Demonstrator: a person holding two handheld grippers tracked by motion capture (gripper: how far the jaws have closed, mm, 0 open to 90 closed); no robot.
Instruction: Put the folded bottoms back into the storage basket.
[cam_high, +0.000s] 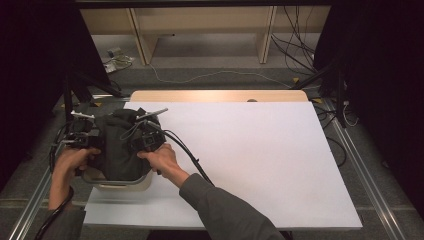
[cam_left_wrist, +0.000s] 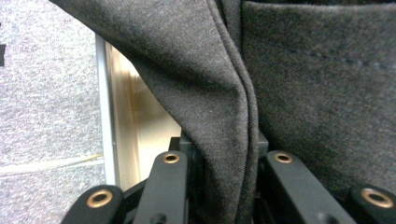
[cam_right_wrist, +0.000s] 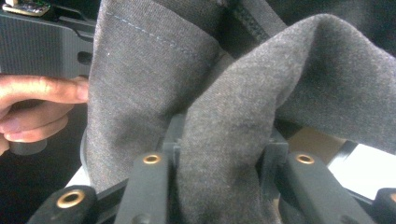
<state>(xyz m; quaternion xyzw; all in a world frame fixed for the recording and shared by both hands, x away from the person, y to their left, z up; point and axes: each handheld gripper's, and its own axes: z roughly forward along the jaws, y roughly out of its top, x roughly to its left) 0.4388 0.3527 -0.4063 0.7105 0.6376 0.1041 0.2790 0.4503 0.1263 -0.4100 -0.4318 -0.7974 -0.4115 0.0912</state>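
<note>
A dark grey garment (cam_high: 119, 145) is bunched up at the table's near left corner, hanging over a pale container (cam_high: 125, 182) with a metal rim. My left gripper (cam_high: 82, 140) grips the cloth's left side and my right gripper (cam_high: 147, 141) its right side. In the left gripper view a seamed fold of the garment (cam_left_wrist: 224, 116) runs down between the black jaws, which are shut on it. A thick fold of the garment (cam_right_wrist: 224, 140) is likewise pinched between the jaws in the right gripper view, where the other hand (cam_right_wrist: 32, 107) shows at the left.
A white sheet (cam_high: 250, 150) covers the table, with a wooden strip (cam_high: 220, 96) along its far edge. Black cables (cam_high: 187, 152) trail from the grippers. An aluminium frame rail (cam_high: 370, 175) runs along the table's right side, and wooden furniture legs and loose wires stand beyond.
</note>
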